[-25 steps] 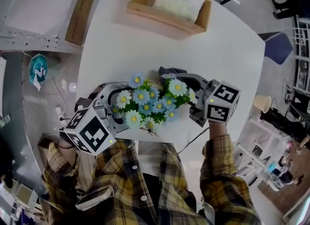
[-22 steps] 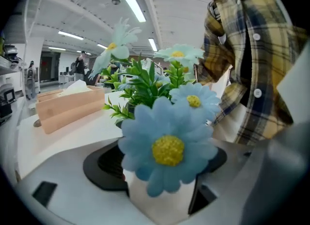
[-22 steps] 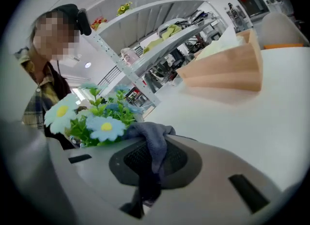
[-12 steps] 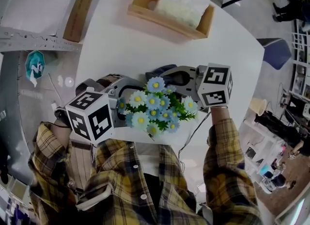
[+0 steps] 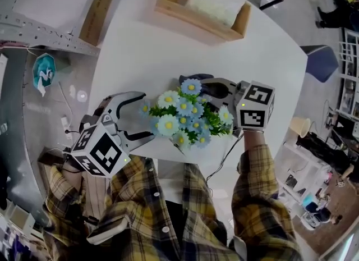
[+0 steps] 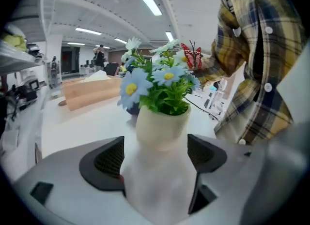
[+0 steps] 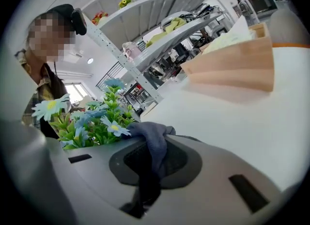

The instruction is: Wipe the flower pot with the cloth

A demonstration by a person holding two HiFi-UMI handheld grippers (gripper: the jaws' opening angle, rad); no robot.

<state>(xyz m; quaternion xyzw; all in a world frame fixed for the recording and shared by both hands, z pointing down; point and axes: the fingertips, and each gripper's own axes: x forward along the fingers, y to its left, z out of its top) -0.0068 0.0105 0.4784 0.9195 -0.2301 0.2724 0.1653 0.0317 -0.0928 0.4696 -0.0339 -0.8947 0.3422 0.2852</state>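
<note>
At the table [image 5: 168,58] edge, left gripper [image 5: 139,117] gapes either side of the pot [image 6: 162,127]; right gripper [image 7: 155,166] pinches the cloth [image 7: 152,139]. Pot looks smooth, light, top-heavy: hold it low.

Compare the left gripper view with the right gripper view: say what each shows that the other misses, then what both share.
Only the left gripper view: the cream flower pot standing between the parted jaws of the left tool, and a red butterfly among the blooms. Only the right gripper view: the right tool shut on the grey cloth. Both: the blue and white flowers, the wooden box and the white table.
</note>
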